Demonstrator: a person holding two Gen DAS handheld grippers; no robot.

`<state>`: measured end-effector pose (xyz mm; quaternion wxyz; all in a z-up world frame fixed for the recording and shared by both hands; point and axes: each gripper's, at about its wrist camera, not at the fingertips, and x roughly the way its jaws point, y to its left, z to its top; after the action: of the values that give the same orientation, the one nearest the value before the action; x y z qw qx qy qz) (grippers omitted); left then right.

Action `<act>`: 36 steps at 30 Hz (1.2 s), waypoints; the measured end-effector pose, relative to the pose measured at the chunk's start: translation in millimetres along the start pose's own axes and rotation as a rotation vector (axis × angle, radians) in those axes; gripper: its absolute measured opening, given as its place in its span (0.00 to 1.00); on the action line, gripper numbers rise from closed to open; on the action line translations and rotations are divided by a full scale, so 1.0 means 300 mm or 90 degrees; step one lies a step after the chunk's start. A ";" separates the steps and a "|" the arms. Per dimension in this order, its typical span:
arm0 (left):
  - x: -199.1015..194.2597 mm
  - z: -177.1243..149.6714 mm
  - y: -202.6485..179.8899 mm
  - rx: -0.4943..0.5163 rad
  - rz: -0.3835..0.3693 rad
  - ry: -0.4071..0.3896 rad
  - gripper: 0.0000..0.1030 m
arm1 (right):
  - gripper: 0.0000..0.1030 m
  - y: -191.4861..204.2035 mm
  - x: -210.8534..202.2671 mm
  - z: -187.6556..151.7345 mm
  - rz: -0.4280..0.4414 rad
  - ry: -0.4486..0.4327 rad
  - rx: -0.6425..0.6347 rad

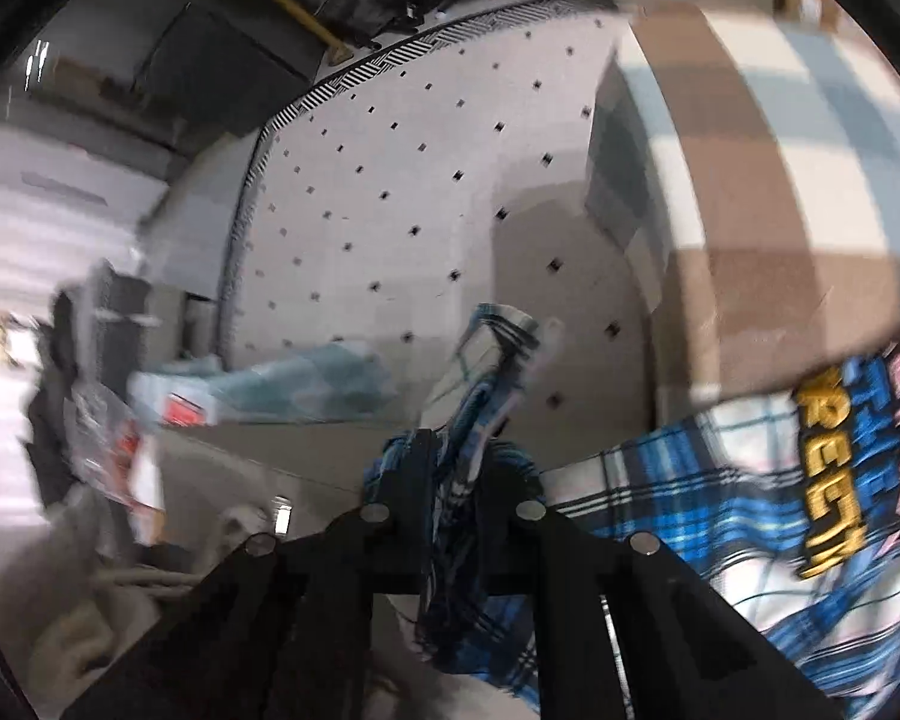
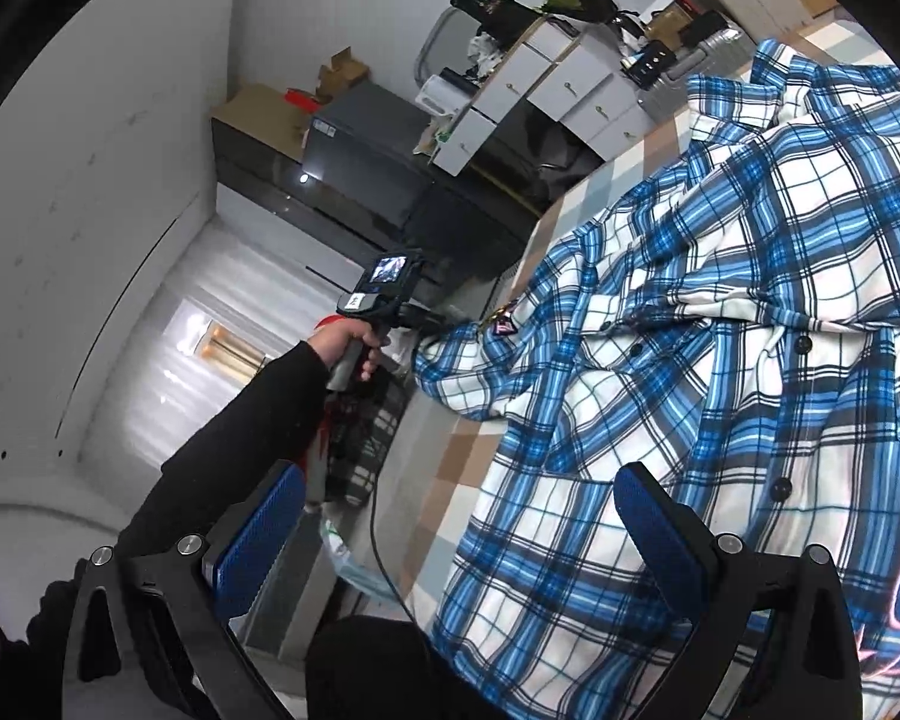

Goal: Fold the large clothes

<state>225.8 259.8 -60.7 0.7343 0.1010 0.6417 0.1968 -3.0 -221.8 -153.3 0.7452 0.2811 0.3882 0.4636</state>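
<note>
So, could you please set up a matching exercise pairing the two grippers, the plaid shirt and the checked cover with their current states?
Column one:
1. left gripper
2. right gripper
3. plaid shirt
4. checked cover

Column two:
A. lies spread out beneath the garment
B. open, nothing between its pads
C. shut on blue-and-white fabric
D. lying rumpled, buttons facing up

Pairs: 1-C, 2-B, 3-D, 4-A

Plaid shirt (image 2: 720, 312) is showing soft woven cloth; beside it, right gripper (image 2: 468, 534) pads (image 2: 258, 534) are appearing textured, matt blue.
</note>
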 end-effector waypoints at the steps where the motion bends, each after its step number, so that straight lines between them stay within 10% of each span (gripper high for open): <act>1: 0.005 0.002 0.004 -0.015 -0.022 0.010 0.04 | 1.00 0.002 0.000 0.000 0.001 0.001 0.000; 36: -0.366 -0.056 0.159 -0.247 -0.088 -0.222 0.02 | 1.00 0.077 -0.092 -0.013 0.055 -0.046 -0.011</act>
<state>190.7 255.1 55.1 0.8511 -0.0533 0.4610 0.2453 -24.6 -237.2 -128.6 0.7405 0.3077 0.3442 0.4883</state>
